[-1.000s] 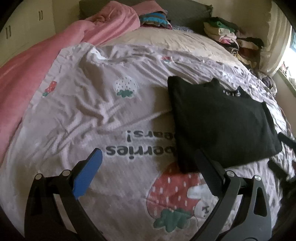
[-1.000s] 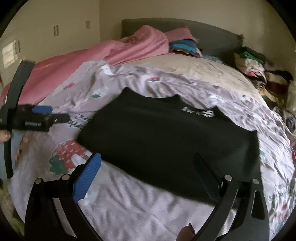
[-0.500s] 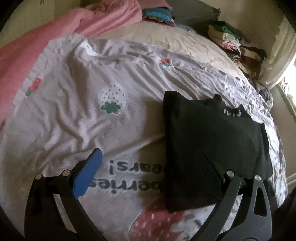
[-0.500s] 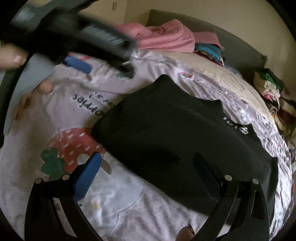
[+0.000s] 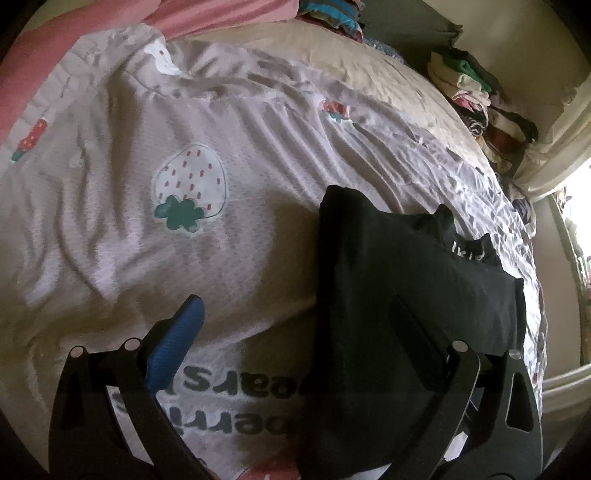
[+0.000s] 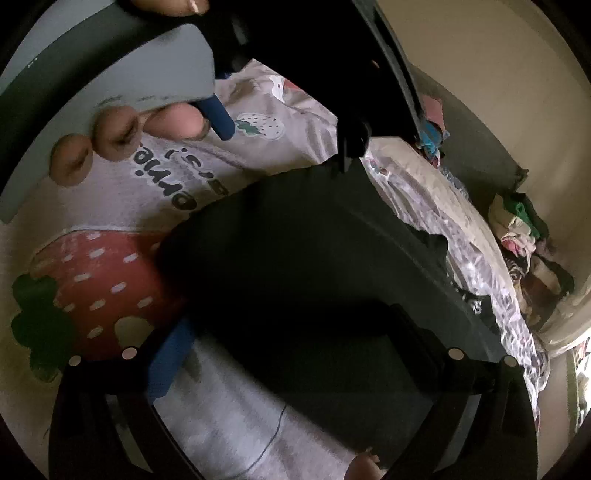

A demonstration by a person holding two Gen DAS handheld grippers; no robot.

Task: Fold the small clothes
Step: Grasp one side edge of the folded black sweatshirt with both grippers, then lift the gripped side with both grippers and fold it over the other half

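A black garment (image 5: 399, 280) lies folded flat on the strawberry-print bedsheet (image 5: 184, 184), its collar with white lettering at the far right. My left gripper (image 5: 299, 325) is open and low over the garment's left edge, with the blue pad (image 5: 181, 332) above the sheet and the other finger above the black cloth. The right wrist view shows the same garment (image 6: 314, 266) filling the middle. My right gripper (image 6: 291, 339) is open at its near edge, nothing between its fingers. The left gripper (image 6: 284, 140) and the hand (image 6: 122, 129) holding it loom at the top there.
A pink blanket (image 5: 184, 18) lies along the far left of the bed. Folded clothes (image 5: 328, 14) sit by the headboard and a mixed clothes pile (image 5: 476, 96) stands at the far right. A thumb tip (image 6: 364, 461) shows at the bottom edge.
Both grippers have moved in closer and lower to the black garment. The left one shifted right over its left edge and now fills the top of the right wrist view. Both stay open.
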